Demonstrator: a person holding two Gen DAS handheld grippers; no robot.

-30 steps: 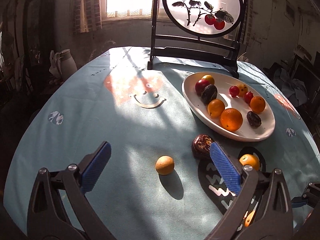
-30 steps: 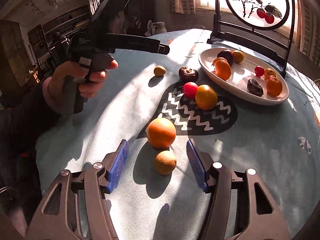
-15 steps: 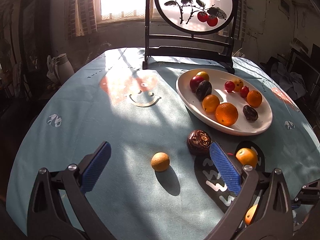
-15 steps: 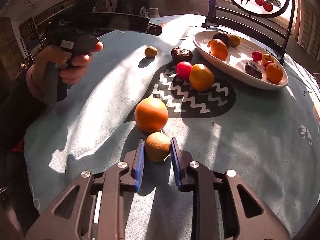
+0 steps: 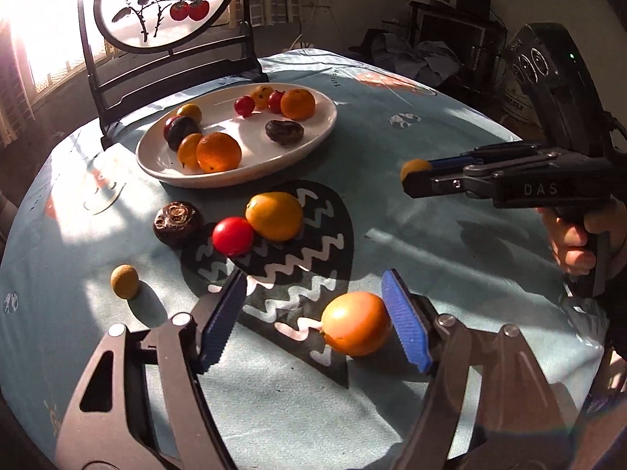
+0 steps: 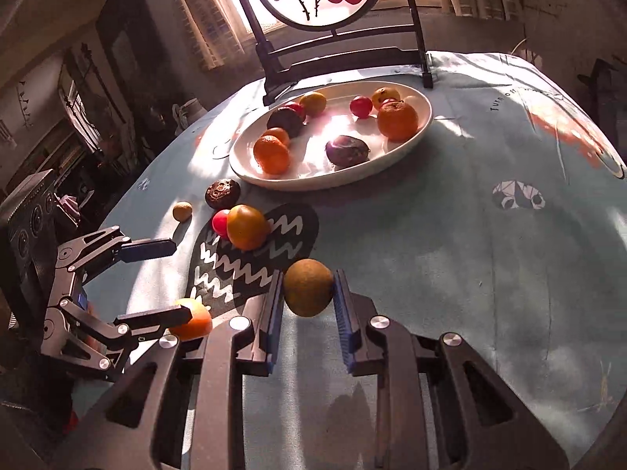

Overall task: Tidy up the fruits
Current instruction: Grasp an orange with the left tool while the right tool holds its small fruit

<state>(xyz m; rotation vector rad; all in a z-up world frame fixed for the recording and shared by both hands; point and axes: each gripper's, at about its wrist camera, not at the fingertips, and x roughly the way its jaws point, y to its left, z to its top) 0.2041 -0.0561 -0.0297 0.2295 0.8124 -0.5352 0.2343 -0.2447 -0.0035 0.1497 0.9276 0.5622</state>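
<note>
The right gripper [image 6: 307,305] has its blue ribbed pads clamped on a small round tan-brown fruit [image 6: 308,287], held clear above the pale blue printed tablecloth [image 6: 470,243]. The left gripper [image 5: 313,321] stands partly open and its jaws have just been closing; a large smooth orange fruit [image 5: 356,328] sits on the cloth between its blue pads, touching or nearly touching the right-hand pad with a clear gap to the left-hand one, so it is not gripped. Far across the table, just in front of a dark wooden stand with a round painted screen [image 5: 164,4], lies a white oval ceramic plate [image 5: 313,133]. In it are two oranges, two dark purple-brown fruits, small red round fruits and several small yellow-orange ones, spread along its length. Loose on the cloth near the plate's near edge are a wrinkled dark brown fruit [image 5: 178,223], a glossy red cherry tomato [image 5: 232,235] touching a yellow-orange round fruit [image 5: 274,216] over a black patch with white zigzags, and, to the left, a second little tan fruit [image 5: 124,281] on its own. A hand [image 5: 576,243] at the right edge grips the right gripper's handle.
</note>
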